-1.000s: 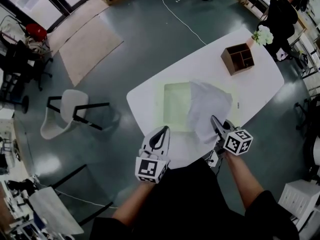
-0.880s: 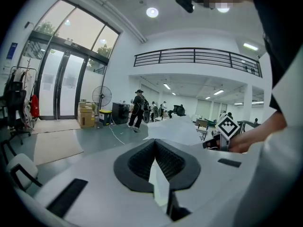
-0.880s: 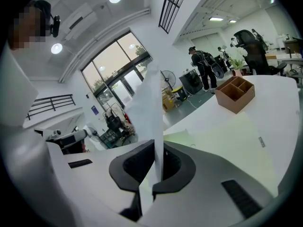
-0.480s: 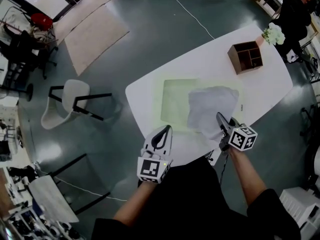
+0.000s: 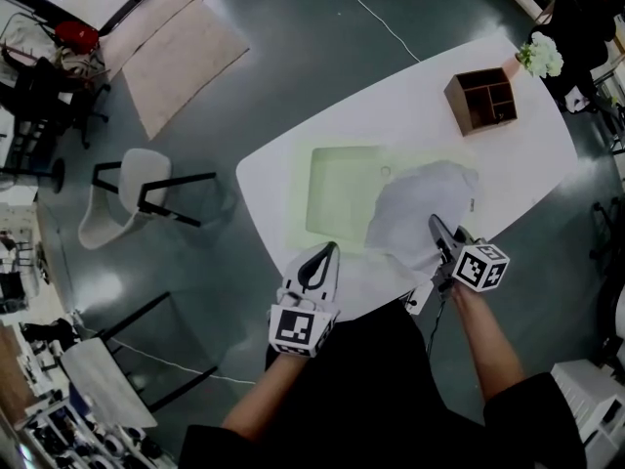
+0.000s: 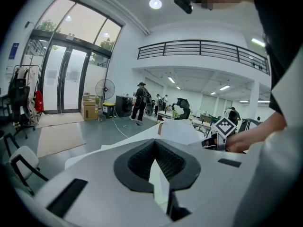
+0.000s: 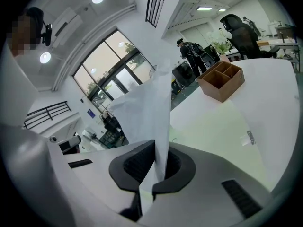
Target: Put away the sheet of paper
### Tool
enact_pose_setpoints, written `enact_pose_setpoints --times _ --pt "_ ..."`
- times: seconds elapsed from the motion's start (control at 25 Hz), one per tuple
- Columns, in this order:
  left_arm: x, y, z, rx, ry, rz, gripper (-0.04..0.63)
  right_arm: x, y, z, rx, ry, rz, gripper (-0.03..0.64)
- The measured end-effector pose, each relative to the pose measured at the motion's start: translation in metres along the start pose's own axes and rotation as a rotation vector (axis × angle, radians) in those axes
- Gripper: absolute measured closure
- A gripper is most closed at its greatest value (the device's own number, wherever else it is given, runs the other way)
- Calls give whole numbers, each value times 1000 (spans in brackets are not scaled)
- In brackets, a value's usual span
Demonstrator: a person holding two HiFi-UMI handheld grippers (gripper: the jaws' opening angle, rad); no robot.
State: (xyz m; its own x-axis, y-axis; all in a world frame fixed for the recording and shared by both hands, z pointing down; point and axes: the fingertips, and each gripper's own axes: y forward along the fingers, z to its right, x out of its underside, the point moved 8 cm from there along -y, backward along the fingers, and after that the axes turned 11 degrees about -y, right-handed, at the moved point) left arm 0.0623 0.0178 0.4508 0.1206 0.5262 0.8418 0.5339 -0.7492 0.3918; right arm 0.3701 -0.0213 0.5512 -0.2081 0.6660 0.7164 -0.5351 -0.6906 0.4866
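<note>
A crumpled white sheet of paper [image 5: 420, 208] hangs over the right part of a pale green mat [image 5: 337, 189] on the white table [image 5: 410, 115]. My right gripper [image 5: 433, 221] is shut on the sheet's near edge. In the right gripper view the paper [image 7: 147, 112] rises straight up out of the closed jaws [image 7: 158, 155]. My left gripper [image 5: 327, 249] hovers at the table's front edge, left of the sheet. Its jaws [image 6: 155, 143] are shut with nothing in them. From the left gripper view the lifted paper [image 6: 182, 131] stands ahead to the right.
A brown wooden organizer [image 5: 480, 101] [image 7: 221, 81] stands at the table's far right, with white flowers [image 5: 540, 59] beyond it. A small clip-like item [image 5: 472, 204] lies right of the mat. A white chair [image 5: 127, 208] stands left of the table; a person [image 5: 576, 13] is at the far right.
The right gripper has drawn the paper to the right, so more of the green mat is uncovered. The left gripper has stayed at the table's front edge.
</note>
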Motion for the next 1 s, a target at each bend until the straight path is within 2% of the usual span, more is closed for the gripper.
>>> enact_pose_setpoints --times 0.24,0.68,1.0 --pt "3 12 3 2 -7 -17 592 -2 -2 18 21 13 4 618" --pt "3 29 3 -7 -9 -28 592 13 10 35 20 66 -54 618" --pt "9 32 -2 -20 -17 -41 592 25 22 36 -9 121 -81 618"
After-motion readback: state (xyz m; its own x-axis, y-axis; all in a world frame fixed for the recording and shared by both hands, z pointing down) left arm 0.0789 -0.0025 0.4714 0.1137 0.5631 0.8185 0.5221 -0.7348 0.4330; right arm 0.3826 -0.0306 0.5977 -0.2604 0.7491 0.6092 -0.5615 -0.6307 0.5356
